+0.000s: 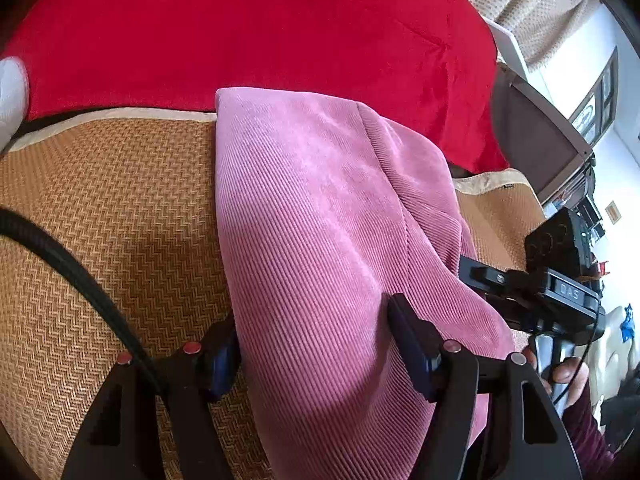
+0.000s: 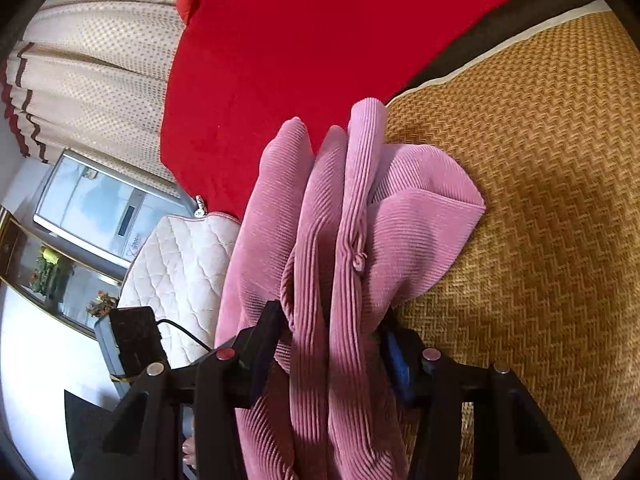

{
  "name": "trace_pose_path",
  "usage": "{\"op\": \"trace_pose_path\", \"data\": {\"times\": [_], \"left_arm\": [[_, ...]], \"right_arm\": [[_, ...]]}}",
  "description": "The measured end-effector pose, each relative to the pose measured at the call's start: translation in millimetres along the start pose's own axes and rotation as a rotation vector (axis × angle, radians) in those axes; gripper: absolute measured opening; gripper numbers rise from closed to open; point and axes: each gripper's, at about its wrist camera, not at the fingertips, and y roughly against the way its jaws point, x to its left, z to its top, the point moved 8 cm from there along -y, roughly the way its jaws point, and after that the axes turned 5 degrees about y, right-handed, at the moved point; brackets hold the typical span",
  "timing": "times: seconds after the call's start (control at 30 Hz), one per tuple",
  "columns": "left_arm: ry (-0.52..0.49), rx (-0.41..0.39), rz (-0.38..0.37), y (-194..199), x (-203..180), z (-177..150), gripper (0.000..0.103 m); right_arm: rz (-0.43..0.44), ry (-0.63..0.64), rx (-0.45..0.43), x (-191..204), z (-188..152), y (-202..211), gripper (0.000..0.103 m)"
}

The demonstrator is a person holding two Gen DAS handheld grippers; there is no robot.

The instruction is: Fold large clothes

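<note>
A pink corduroy garment (image 1: 320,216) lies folded on a woven straw mat (image 1: 100,220), its far edge against a red blanket (image 1: 260,28). My left gripper (image 1: 312,332) stands open, its jaws wide apart on either side of the garment's near edge. In the right wrist view the garment (image 2: 340,220) is bunched into thick folds with a drawstring knot showing. My right gripper (image 2: 328,328) has those folds between its fingers and looks shut on them. The right gripper's body also shows in the left wrist view (image 1: 552,292), at the garment's right side.
The straw mat (image 2: 540,200) covers the bed, with the red blanket (image 2: 300,40) behind it. A white quilted cushion (image 2: 180,272), curtains (image 2: 100,60) and a cabinet lie beyond the bed's edge. A black cable (image 1: 72,272) crosses the mat on the left.
</note>
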Motion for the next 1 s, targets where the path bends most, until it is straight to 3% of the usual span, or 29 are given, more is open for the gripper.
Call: {"op": "trace_pose_path", "data": {"times": [0.1,0.23,0.4,0.43,0.5,0.6,0.67,0.7,0.73,0.83,1.0], "left_arm": [[0.031,0.009,-0.012,5,4,3,0.070],[0.027,-0.006,-0.003,22,15,4,0.070],[-0.039,-0.020,0.057,28,7,-4,0.070],[-0.042,-0.023,0.064,28,2,-4,0.070],[-0.047,-0.025,0.072,29,1,-6,0.070],[-0.082,-0.032,0.098,30,0,-8,0.071],[-0.101,-0.029,0.124,25,-1,-14,0.072],[-0.107,-0.017,0.130,20,-2,-17,0.072],[-0.101,-0.024,0.133,19,-2,-23,0.074],[-0.107,-0.046,0.150,29,-5,-23,0.074],[-0.193,-0.195,0.310,74,-26,-29,0.076]], "right_arm": [[-0.058,0.028,0.003,2,-1,17,0.059],[-0.113,0.090,-0.121,7,7,59,0.059],[-0.068,0.284,-0.231,61,14,74,0.056],[-0.063,0.308,-0.228,70,14,69,0.055],[-0.053,0.355,-0.195,86,10,53,0.039],[-0.100,0.389,-0.137,92,4,21,0.039],[-0.199,0.352,-0.068,72,4,-5,0.038],[-0.252,0.310,-0.026,53,3,-18,0.030],[-0.241,0.269,-0.009,41,2,-25,0.030],[-0.219,0.258,-0.020,44,4,-14,0.030],[-0.270,0.286,-0.069,63,-13,25,0.037]]}}
